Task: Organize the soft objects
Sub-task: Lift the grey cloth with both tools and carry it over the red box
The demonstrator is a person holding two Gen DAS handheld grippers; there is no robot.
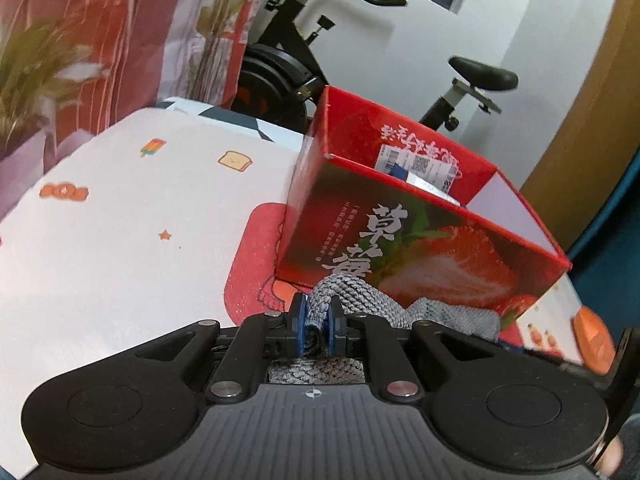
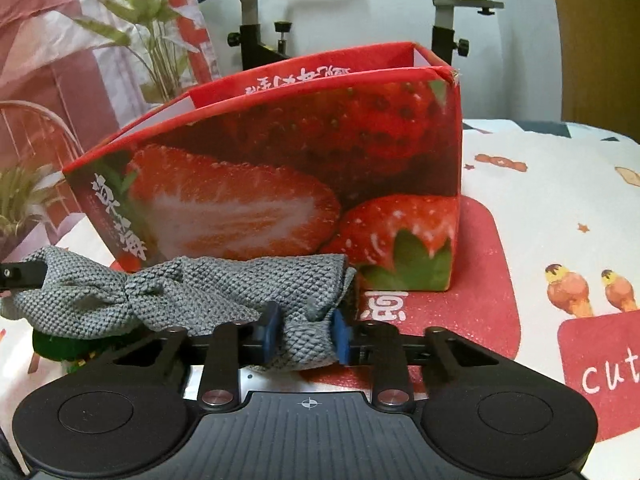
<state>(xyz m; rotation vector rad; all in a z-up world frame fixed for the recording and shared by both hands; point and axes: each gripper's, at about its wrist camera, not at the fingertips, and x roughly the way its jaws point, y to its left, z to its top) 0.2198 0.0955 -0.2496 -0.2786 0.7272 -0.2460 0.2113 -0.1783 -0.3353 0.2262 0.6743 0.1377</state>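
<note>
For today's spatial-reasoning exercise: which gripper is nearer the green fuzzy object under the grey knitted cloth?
Left, apparently. The left gripper holds the grey knitted cloth just above the green fuzzy object; the right gripper holds it further along.

Left claw (image 1: 317, 322) clamped tight on a bunched fold of grey knitted cloth (image 1: 360, 300), pinched between blue pads (image 1: 300, 320). Cloth trailing right, against the foot of a red strawberry box (image 1: 420, 248). Box open-topped, with a labelled packet (image 1: 420, 168) inside, standing on a cartoon-print cover (image 1: 120, 220). Exercise bike (image 1: 288, 60) behind.
</note>
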